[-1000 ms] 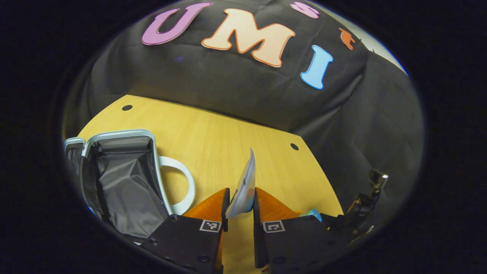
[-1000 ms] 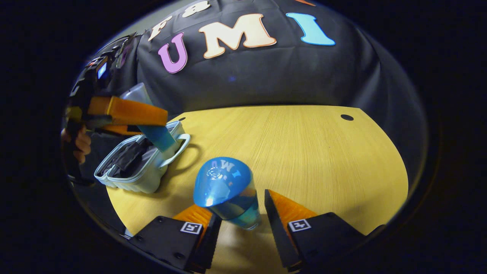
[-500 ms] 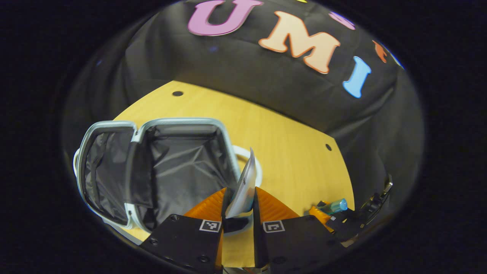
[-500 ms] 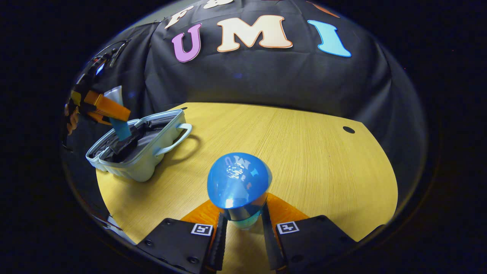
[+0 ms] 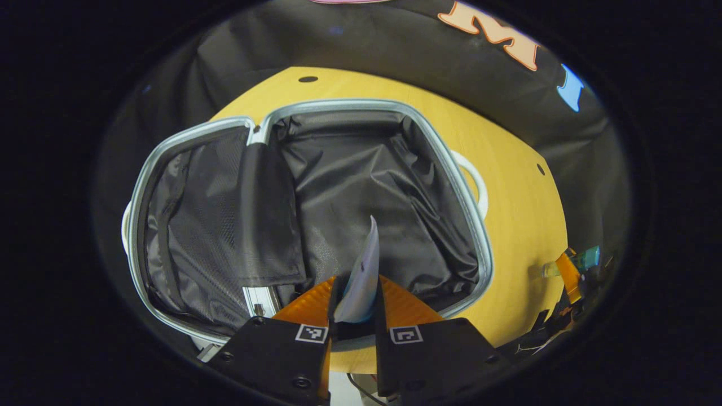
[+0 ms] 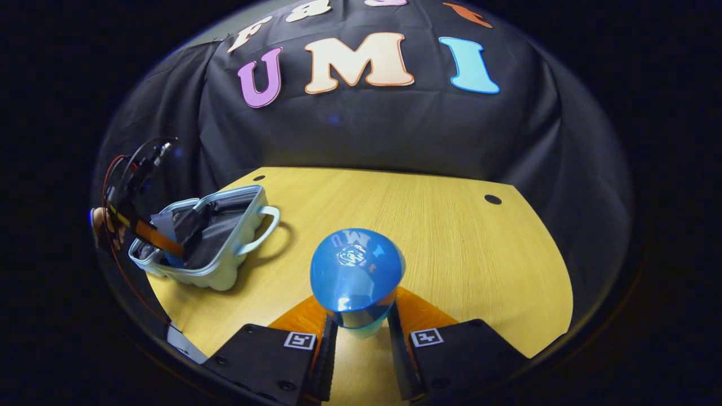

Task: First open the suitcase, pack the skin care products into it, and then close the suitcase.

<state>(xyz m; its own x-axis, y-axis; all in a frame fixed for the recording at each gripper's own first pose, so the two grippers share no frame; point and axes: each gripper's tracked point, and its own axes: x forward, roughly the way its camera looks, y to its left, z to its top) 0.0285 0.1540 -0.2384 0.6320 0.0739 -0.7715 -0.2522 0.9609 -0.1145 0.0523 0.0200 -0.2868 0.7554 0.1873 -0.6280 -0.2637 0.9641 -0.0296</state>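
The pale blue suitcase lies open on the wooden table, its black lining showing; it sits at the left in the right gripper view. My left gripper is shut on a flat white tube, held edge-on over the right half of the case. In the right gripper view that left gripper dips into the case. My right gripper is shut on a bottle with a blue cap, standing above the table's near middle. From the left gripper view the right gripper and bottle appear far right.
The wooden table has open surface to the right of the suitcase, with small round holes near its back edge. The suitcase handle sticks out toward the table's middle. A black cloth wall stands behind.
My left gripper carried the tube leftward and down until it is over the open case. My right gripper closed on the blue-capped bottle and has lifted it slightly.
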